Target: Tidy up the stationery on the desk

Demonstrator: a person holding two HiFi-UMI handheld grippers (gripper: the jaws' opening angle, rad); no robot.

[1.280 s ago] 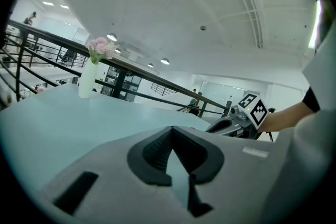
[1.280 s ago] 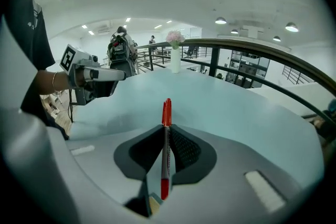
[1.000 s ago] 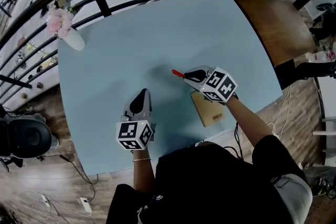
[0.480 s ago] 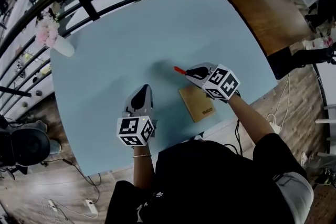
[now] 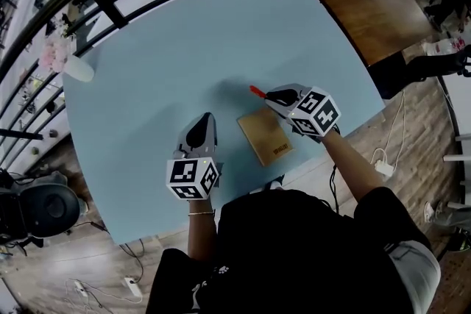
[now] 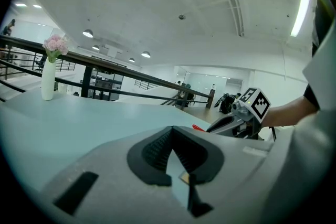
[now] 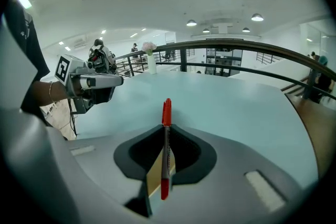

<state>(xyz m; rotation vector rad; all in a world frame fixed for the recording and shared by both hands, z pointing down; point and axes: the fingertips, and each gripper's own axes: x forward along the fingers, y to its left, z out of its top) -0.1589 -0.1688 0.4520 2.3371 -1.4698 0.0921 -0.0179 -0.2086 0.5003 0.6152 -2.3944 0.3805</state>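
A red pen (image 7: 166,113) is pinched upright between the jaws of the right gripper (image 5: 274,94), its capped end poking out past the tips above the pale blue desk (image 5: 184,48), just beyond the far corner of a brown notebook (image 5: 265,137). The notebook lies flat and slightly askew near the desk's front edge. The left gripper (image 5: 200,132) hangs nearby with its jaws pressed together on nothing. Judging by the scene, the tidying is partly under way: the pen is lifted but not yet put anywhere, the notebook looks unsquared, and no holder or case is in view. A white vase (image 5: 77,68) of pink flowers (image 5: 53,51) stands at the far left corner.
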